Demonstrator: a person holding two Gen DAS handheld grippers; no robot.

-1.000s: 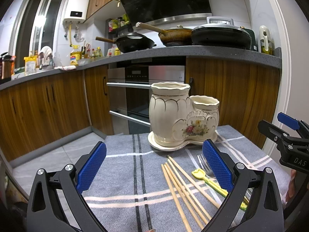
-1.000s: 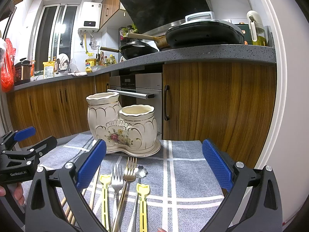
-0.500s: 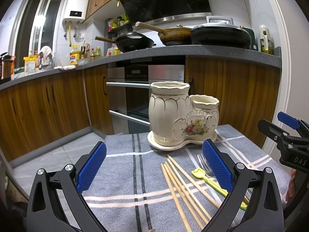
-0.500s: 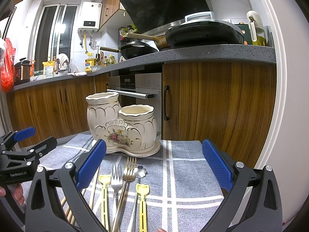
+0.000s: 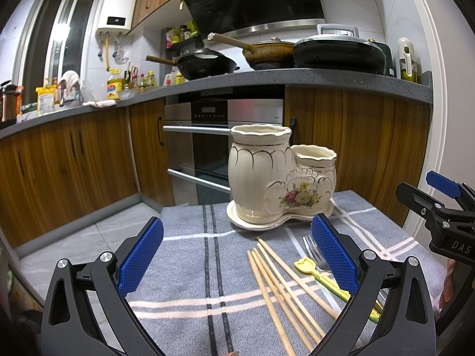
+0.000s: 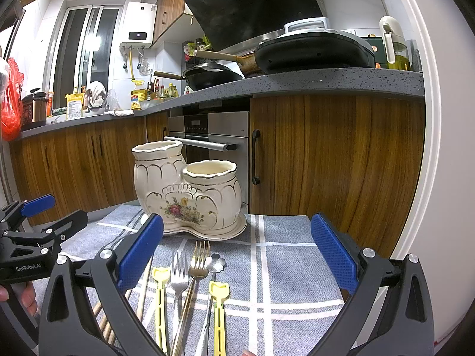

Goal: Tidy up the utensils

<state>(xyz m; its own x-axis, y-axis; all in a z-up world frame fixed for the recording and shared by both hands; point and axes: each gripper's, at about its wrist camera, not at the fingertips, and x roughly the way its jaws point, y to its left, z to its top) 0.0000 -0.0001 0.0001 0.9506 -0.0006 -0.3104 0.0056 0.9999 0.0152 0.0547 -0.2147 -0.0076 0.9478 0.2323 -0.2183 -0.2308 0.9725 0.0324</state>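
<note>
A cream ceramic utensil holder (image 5: 279, 175) (image 6: 184, 190) with a tall and a short cup stands on its saucer at the far side of a grey checked cloth (image 5: 190, 267) (image 6: 288, 267). Several wooden chopsticks (image 5: 282, 284) lie in front of it, beside forks (image 6: 179, 273), a flower-ended spoon (image 6: 216, 262) and two yellow-handled utensils (image 6: 219, 305) (image 5: 323, 279). My left gripper (image 5: 237, 264) hovers open over the cloth left of the chopsticks. My right gripper (image 6: 237, 264) hovers open above the forks and yellow utensils. Nothing is between either pair of fingers.
Wooden kitchen cabinets (image 5: 74, 154), an oven (image 5: 213, 148) and a grey countertop (image 6: 326, 80) with pans stand behind the table. The floor (image 5: 77, 237) drops away past the cloth's left edge. A white wall (image 6: 445, 178) is at the right. A person's fingers (image 6: 26, 299) hold the left gripper.
</note>
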